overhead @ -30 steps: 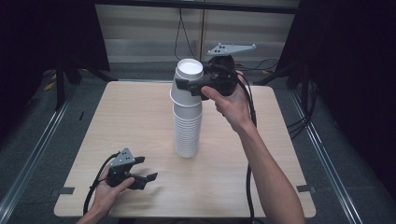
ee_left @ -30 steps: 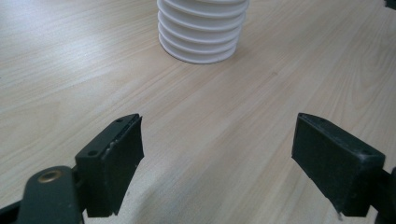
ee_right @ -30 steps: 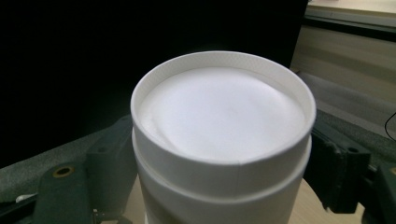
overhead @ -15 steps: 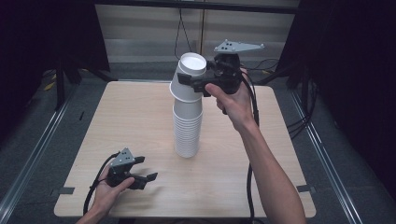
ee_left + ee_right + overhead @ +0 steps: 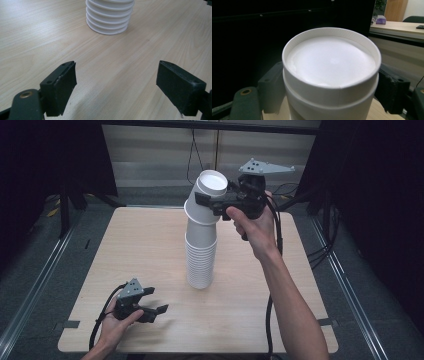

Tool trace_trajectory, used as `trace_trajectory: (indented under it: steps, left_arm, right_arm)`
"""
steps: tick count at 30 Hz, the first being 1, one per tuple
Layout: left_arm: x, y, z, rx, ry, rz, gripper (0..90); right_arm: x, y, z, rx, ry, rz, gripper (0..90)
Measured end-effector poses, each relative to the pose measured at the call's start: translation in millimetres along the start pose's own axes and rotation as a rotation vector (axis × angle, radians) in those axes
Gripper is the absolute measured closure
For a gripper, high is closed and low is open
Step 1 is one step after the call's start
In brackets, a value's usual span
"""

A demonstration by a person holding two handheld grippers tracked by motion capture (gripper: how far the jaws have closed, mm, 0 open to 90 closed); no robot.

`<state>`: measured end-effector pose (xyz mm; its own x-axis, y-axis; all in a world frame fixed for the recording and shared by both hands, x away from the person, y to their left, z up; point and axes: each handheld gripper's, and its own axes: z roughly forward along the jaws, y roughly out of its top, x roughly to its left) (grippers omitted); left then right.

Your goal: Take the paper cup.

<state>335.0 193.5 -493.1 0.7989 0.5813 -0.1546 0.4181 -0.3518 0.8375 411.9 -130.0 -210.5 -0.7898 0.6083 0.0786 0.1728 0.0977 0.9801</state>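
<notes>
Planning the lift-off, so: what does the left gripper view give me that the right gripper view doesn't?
Left gripper view: the foot of the cup stack standing on the wooden table, beyond the left tongs, open with nothing between them. Right gripper view: the upturned base of the top cup, with the right tongs clamped on its sides, against a dark backdrop. Both: white paper cups, black tongs, table wood.

1. Stack of cups (image 5: 201,255): plain white, ribbed by its layered rims.
2. Top cup (image 5: 209,195): white, unmarked base.
3. Counter (image 5: 150,245): pale wood with fine streaked grain.
4. Right gripper (image 5: 212,202): black body, grey top plate.
5. Left gripper (image 5: 159,310): black, with a grey plate and a black cable.
</notes>
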Motion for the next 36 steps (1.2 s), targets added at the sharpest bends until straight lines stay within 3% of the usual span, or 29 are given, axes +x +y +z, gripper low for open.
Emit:
trace_trajectory:
  steps: [9,15,25,36]
  left_arm:
    - [-0.1,0.0,0.5,0.003,0.000,0.002,16.2]
    - [0.7,0.0,0.1,0.002,0.012,-0.003,16.2]
    - [3.0,-0.3,-0.1,-0.008,0.031,-0.019,16.1]
    - [2.6,-0.9,1.9,-0.001,0.029,-0.022,16.1]
  right_arm:
    - [0.4,0.7,-8.7,-0.047,0.036,0.006,21.4]
    - [1.2,0.5,-11.8,-0.073,0.034,-0.001,21.5]
    - [-4.5,-2.4,-30.1,-0.131,0.043,0.040,21.7]
    - [-4.9,-8.1,-62.8,-0.113,-0.020,0.007,21.7]
